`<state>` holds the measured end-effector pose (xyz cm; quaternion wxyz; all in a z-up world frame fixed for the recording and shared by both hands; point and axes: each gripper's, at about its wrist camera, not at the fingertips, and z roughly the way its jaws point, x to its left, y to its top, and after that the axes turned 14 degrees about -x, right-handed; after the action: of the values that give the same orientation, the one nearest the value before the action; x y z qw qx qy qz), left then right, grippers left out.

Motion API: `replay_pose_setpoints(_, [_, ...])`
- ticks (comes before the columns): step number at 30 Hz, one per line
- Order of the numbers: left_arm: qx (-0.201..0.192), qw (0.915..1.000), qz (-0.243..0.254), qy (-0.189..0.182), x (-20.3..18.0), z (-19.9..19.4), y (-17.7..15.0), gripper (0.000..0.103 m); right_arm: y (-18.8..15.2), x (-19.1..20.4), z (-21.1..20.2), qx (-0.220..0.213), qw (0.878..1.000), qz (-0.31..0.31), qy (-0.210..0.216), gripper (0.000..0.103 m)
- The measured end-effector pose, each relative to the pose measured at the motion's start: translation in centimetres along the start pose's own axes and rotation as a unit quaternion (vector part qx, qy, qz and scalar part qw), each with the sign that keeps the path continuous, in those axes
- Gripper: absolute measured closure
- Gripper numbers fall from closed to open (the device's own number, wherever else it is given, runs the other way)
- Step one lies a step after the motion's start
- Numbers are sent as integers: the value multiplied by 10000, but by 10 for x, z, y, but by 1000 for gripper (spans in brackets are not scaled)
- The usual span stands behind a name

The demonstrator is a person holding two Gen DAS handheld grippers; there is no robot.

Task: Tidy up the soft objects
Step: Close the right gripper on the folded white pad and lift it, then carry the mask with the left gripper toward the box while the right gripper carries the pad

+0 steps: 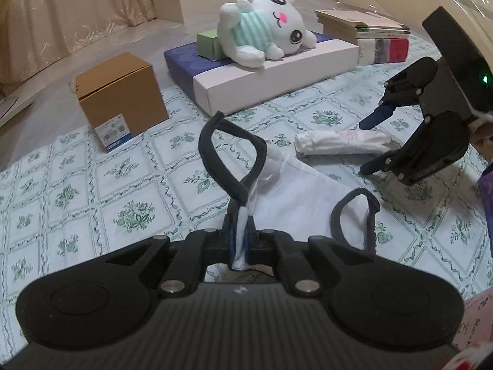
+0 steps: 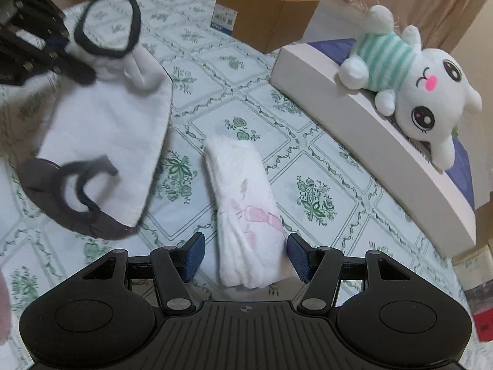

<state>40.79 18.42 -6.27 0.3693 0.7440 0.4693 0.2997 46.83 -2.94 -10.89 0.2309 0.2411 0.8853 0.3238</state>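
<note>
My left gripper [image 1: 242, 240] is shut on the edge of a white cloth bag [image 1: 295, 203] with dark grey handles, lifting that corner off the bed; the bag also shows in the right wrist view [image 2: 104, 129]. My right gripper [image 2: 246, 256] is open, its blue pads either side of a rolled white cloth [image 2: 246, 209] with faint pink print; the roll also shows in the left wrist view [image 1: 342, 141]. A white plush toy [image 1: 265, 30] in a green striped top lies on a flat white-and-blue box [image 1: 271, 74].
A brown cardboard box [image 1: 120, 95] stands at the left on the green-patterned sheet [image 1: 92, 203]. A small green box [image 1: 209, 44] sits by the plush. Stacked books [image 1: 366, 35] lie at the back right. A curtain [image 1: 77, 6] hangs behind.
</note>
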Motion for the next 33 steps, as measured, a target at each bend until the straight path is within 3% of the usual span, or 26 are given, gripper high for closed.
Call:
replay_pose_setpoints(1, [4,10000,-28,21,-1,0,-1,98,1,0,1,-13,10000,38,-17,46])
replay_pose_setpoints(2, [9,10000,-52,35,-1,1,-2,98,1,-1,1,-30,9999,84,-52,60])
replay_pose_setpoints(3, [7,10000,-74,40,-2,0,-2,98,2,-2,1,-44,9998,115,-131,67])
replay_pose_setpoints(7, [-27,9998,-168,91,-2,-4,-2,98,4,-5,-6,-116,9992,334,-166,77])
replay_pose_setpoints(9, [-47,9997,-209,140,-2,-8,-1,98,5,-6,-14,-152,9986,460,-199,92])
replay_pose_setpoints(19, [-223,9975,-280,605,-10,-64,7,98,8,3,-81,-327,9865,1599,-170,95])
replay_pose_setpoints(28, [-364,9916,-158,1230,-35,-151,1,98,-4,50,-155,-498,9715,2299,-293,95])
replay_pose_setpoints(33, [-397,9892,-203,1399,-52,-200,-11,98,-24,74,-193,-560,9605,2707,-324,95])
